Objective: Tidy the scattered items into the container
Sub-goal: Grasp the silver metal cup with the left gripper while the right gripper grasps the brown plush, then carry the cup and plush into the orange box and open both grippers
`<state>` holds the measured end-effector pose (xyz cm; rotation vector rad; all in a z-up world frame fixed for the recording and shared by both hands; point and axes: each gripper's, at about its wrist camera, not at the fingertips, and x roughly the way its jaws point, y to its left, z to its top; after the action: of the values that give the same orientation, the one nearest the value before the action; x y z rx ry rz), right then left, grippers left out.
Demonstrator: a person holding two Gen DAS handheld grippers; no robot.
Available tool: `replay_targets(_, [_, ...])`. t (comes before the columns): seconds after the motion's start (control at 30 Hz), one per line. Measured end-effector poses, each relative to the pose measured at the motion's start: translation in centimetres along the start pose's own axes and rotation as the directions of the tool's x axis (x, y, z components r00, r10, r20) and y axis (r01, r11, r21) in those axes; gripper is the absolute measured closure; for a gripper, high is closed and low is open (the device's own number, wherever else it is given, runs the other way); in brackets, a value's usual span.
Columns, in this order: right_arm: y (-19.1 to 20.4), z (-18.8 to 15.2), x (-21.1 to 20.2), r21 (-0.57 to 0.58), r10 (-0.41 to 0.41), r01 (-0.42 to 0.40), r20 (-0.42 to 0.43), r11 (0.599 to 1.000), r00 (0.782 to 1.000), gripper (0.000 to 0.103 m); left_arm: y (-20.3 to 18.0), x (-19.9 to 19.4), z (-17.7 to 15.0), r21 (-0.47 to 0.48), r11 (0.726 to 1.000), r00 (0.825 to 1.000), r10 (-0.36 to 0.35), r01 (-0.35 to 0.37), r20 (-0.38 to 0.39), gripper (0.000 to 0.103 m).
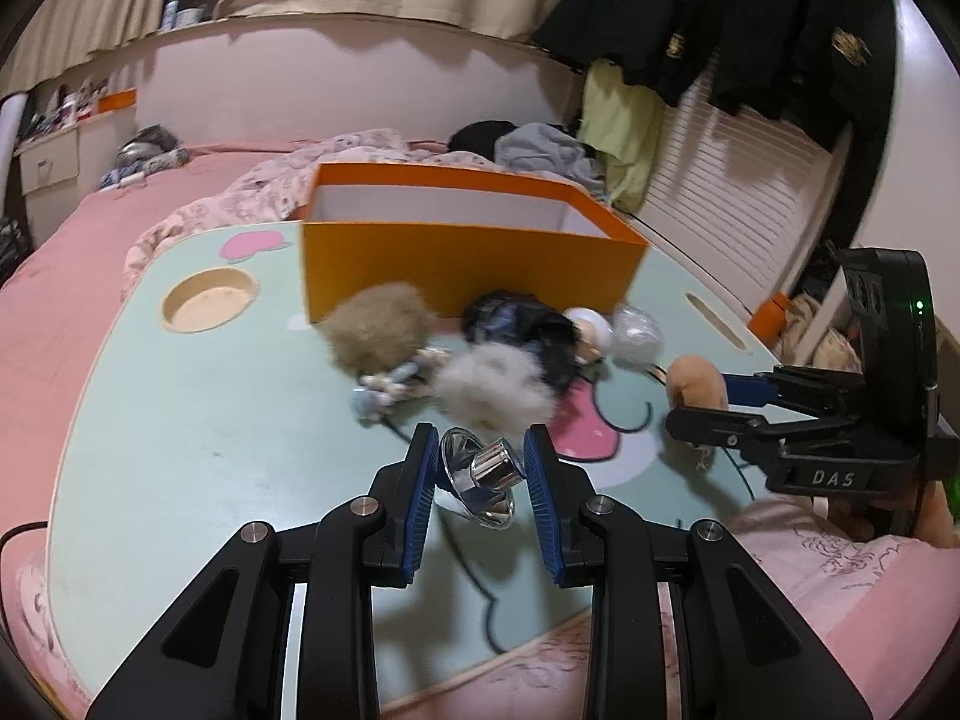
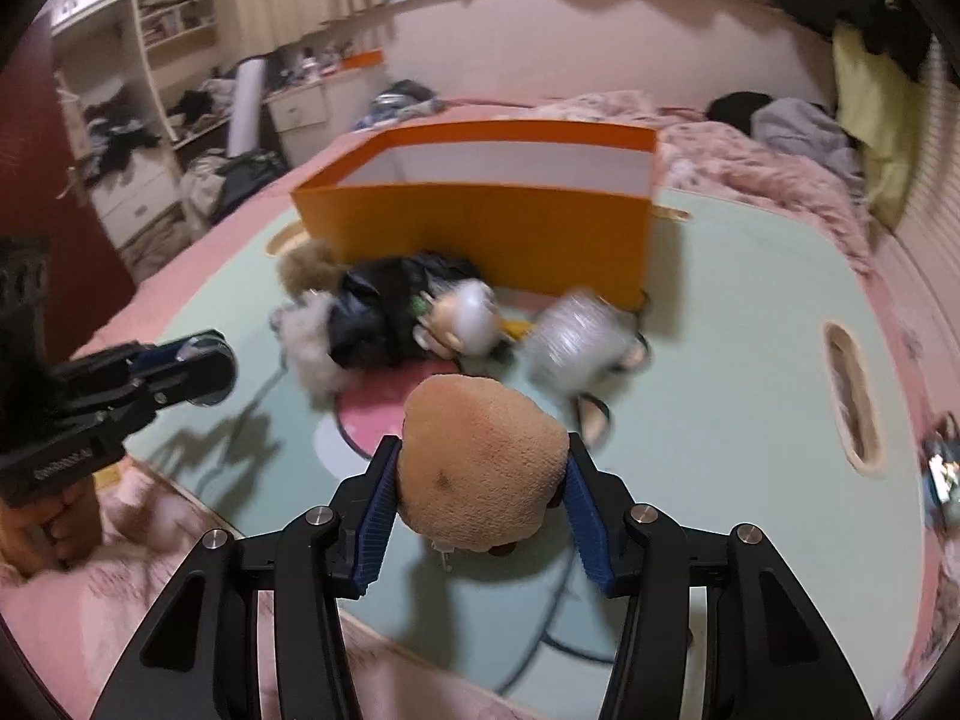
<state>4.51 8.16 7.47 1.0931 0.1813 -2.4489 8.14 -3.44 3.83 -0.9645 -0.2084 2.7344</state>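
My left gripper (image 1: 480,468) is shut on a shiny silver metal funnel-shaped piece (image 1: 480,474) and holds it above the pale green lap table (image 1: 210,420). My right gripper (image 2: 480,480) is shut on a tan plush toy (image 2: 480,462), also seen at right in the left wrist view (image 1: 696,387). The orange box (image 1: 468,264) with a white inside stands open at the table's back (image 2: 492,222). In front of it lie a brown pompom (image 1: 378,330), a white fluffy ball (image 1: 492,390), a black bag (image 1: 528,324), a small doll (image 2: 462,318) and a clear wrapped ball (image 2: 570,342).
The table sits on a pink bed with a rumpled pink quilt (image 2: 750,162). A round cup recess (image 1: 207,300) is at the table's left and a slot (image 2: 852,396) at its right. Clothes hang at the right wall (image 1: 750,30). Cluttered drawers stand at left (image 2: 138,180).
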Motion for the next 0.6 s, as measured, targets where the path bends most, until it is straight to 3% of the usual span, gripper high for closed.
replay_targets(0.17, [0.73, -0.02, -0.06, -0.022, -0.021, 0.021, 0.004, 1.000, 1.000, 0.052, -1.18, 0.72, -0.31, 0.040, 0.999, 1.000, 0.009, -0.008, -0.023, 0.072])
replay_targets(0.6, [0.63, -0.71, -0.38, -0.026, -0.021, 0.021, 0.008, 0.999, 1.000, 0.052, -1.00, 0.85, -0.44, 0.035, 0.999, 1.000, 0.014, -0.013, -0.027, 0.072])
